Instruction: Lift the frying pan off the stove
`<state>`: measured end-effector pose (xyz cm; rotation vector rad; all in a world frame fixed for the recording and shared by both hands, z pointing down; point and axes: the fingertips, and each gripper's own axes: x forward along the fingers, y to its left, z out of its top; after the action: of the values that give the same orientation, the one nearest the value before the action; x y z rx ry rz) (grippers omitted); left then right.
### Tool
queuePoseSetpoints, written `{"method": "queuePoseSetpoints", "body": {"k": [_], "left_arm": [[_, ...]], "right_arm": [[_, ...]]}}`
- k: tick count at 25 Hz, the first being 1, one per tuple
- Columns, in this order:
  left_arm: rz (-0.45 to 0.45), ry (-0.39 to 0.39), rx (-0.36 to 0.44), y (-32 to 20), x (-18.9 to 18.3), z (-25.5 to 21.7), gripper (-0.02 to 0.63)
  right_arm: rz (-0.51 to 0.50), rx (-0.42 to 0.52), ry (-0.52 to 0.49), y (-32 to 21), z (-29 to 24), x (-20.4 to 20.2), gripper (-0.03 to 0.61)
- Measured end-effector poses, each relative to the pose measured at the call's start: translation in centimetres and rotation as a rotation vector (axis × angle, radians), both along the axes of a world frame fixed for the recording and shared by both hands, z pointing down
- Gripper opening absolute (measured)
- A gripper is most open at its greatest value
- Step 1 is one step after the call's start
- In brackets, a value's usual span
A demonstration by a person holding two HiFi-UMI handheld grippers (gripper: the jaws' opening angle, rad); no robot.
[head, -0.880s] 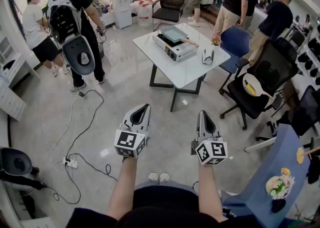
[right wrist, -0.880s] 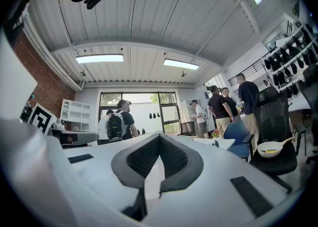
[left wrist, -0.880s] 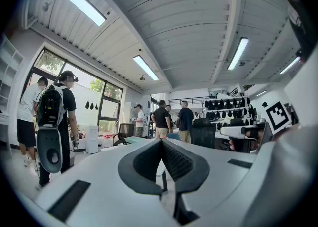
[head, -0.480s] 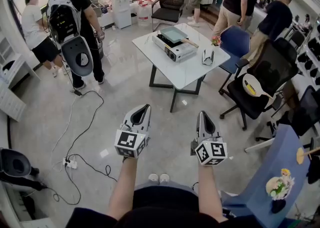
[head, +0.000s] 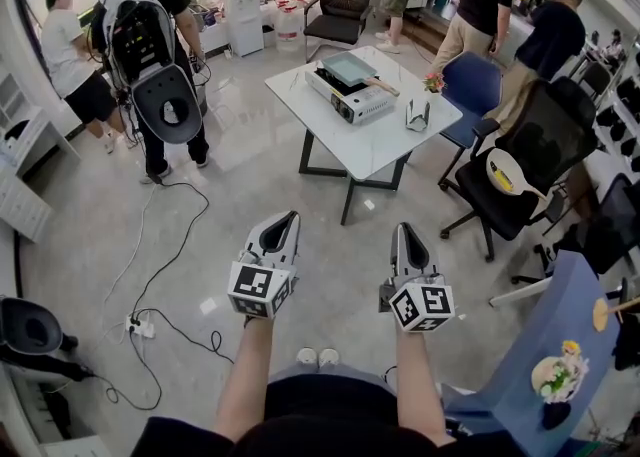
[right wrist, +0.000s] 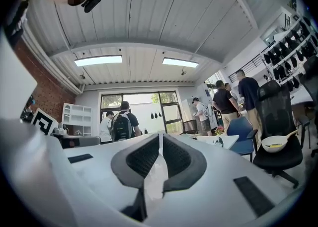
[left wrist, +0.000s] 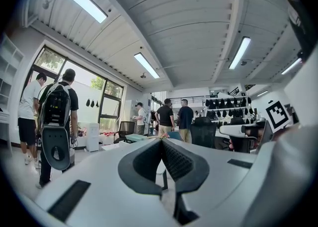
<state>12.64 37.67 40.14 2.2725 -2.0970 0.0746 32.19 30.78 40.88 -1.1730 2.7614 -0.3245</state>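
Left gripper [head: 288, 218] and right gripper [head: 404, 232] side by side, jaws closed, empty, frying pan [head: 348, 67] on stove [head: 352, 101], table [head: 372, 151] at 12 o'clock, well apart.

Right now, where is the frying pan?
In the head view, the pan sits on the stove on the white table, upper middle of the picture, left of the blue chair.

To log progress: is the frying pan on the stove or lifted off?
On it. The frying pan sits flat on the stove, on the white table.
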Motion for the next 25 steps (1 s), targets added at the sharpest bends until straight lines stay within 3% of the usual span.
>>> {"method": "queuePoseSetpoints", "body": {"k": [3, 7, 10, 25], "left_arm": [[-0.003, 0.003, -0.003, 0.1, -0.3, 0.1, 0.018], [-0.01, 0.009, -0.005, 0.4, -0.8, 0.5, 0.018], [-0.014, 0.015, -0.013, 0.3, -1.1, 0.9, 0.018], [-0.025, 0.01, -0.002, 0.2, -6.1, 1.4, 0.018]], "right_arm": [[-0.026, 0.001, -0.012, 0.2, -0.1, -0.5, 0.042], [-0.064, 0.004, -0.026, 0.4, -0.2, -1.2, 0.162], [-0.078, 0.003, -0.024, 0.4, 0.0, -1.6, 0.201], [-0.041, 0.004, -0.025, -1.3, 0.8, -4.7, 0.213]]}}
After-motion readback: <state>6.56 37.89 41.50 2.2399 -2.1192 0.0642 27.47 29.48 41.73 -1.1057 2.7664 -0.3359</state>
